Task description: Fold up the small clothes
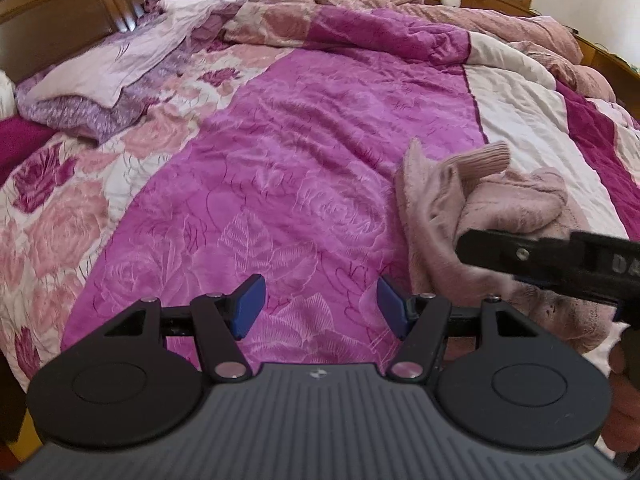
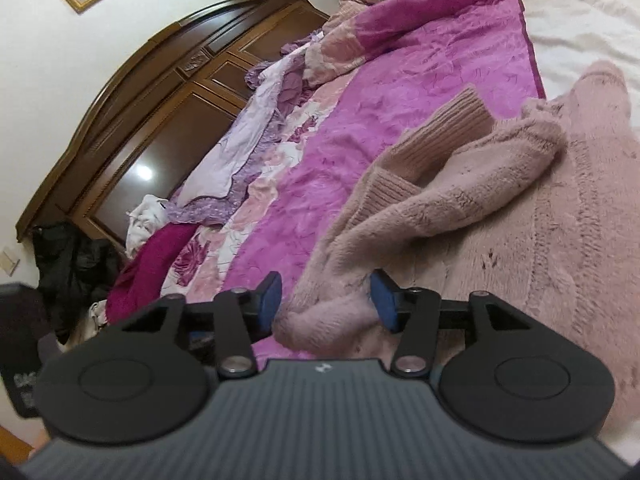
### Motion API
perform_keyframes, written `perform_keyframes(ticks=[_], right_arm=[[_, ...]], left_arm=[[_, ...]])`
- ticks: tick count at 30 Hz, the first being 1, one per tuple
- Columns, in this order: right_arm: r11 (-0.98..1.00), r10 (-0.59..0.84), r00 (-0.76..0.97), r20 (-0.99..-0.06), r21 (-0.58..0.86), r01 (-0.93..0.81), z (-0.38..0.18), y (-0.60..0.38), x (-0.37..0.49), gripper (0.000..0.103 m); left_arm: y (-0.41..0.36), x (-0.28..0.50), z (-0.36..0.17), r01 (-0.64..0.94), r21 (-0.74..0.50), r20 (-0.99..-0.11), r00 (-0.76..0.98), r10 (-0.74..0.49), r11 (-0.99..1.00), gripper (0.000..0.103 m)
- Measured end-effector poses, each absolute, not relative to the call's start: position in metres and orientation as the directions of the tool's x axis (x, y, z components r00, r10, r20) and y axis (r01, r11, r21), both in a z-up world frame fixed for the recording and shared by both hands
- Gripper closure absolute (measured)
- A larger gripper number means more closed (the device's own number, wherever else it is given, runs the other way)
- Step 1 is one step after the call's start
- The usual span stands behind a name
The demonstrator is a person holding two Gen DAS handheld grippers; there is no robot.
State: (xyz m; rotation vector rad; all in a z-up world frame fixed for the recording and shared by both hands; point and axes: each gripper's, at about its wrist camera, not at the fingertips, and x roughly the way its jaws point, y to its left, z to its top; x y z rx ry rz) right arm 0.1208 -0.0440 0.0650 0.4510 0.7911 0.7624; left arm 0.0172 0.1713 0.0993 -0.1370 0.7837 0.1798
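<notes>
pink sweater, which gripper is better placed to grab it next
Right. The right gripper has its jaws open right over a fold of the sweater. The left gripper hangs over bare quilt, with the sweater off to its side.

a fuzzy, matt dusty-pink knitted sweater (image 2: 500, 208) with ribbed cuffs is seen on a magenta quilted bedspread (image 1: 304, 168) of faintly sheened, crinkled cloth. the dark brown wooden headboard (image 2: 160, 120) is polished and glossy. matt black plastic fingers (image 1: 248, 304) carry blue rubbery pads.
</notes>
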Motion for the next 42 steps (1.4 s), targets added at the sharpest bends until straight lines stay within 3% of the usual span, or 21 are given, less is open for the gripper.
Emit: perform_keyframes(ticks=[7, 14, 22, 27, 29, 31, 33, 38, 42], right_arm=[[0.688, 0.708, 0.564, -0.425, 0.593, -0.417, 0.094, -0.082, 0.104, 0.05], [0.856, 0.472, 0.731, -0.493, 0.453, -0.248, 0.096, -0.122, 0.106, 0.05], [0.866, 0.387, 0.753, -0.532, 0.489, -0.1, 0.072, -0.158, 0.116, 0.05], [0.866, 0.377, 0.742, -0.554, 0.494, -0.072, 0.061, -0.163, 0.118, 0.05], [0.866, 0.375, 0.738, -0.561, 0.495, -0.064, 0.056, -0.164, 0.12, 0.05], [0.864, 0.38, 0.734, -0.563, 0.499, -0.065, 0.053, -0.164, 0.12, 0.05], [0.861, 0.387, 0.733, -0.56, 0.503, -0.071, 0.051, -0.164, 0.122, 0.05], [0.85, 0.423, 0.725, -0.544, 0.515, -0.109, 0.051, -0.158, 0.127, 0.05], [0.865, 0.443, 0.713, -0.543, 0.467, -0.182, 0.051, -0.139, 0.126, 0.05]], left_arm=[[0.157, 0.027, 0.126, -0.122, -0.047, -0.67, 0.74, 0.059, 0.991, 0.034], [0.109, 0.055, 0.14, 0.043, -0.007, -0.644, 0.764, -0.037, 0.999, 0.034], [0.051, 0.099, 0.107, 0.254, 0.074, -0.672, 0.728, -0.14, 0.964, 0.034], [0.035, 0.121, 0.086, 0.275, 0.129, -0.672, 0.731, -0.12, 0.953, 0.034], [0.038, 0.13, 0.082, 0.258, 0.118, -0.661, 0.741, -0.117, 0.959, 0.04], [0.043, 0.136, 0.081, 0.256, 0.078, -0.657, 0.74, -0.143, 0.964, 0.076], [0.051, 0.137, 0.084, 0.229, 0.053, -0.644, 0.752, -0.142, 0.972, 0.085], [0.087, 0.14, 0.106, 0.082, 0.011, -0.583, 0.81, -0.06, 0.997, 0.088], [0.129, 0.158, 0.094, -0.053, -0.03, -0.624, 0.781, 0.022, 0.998, 0.092]])
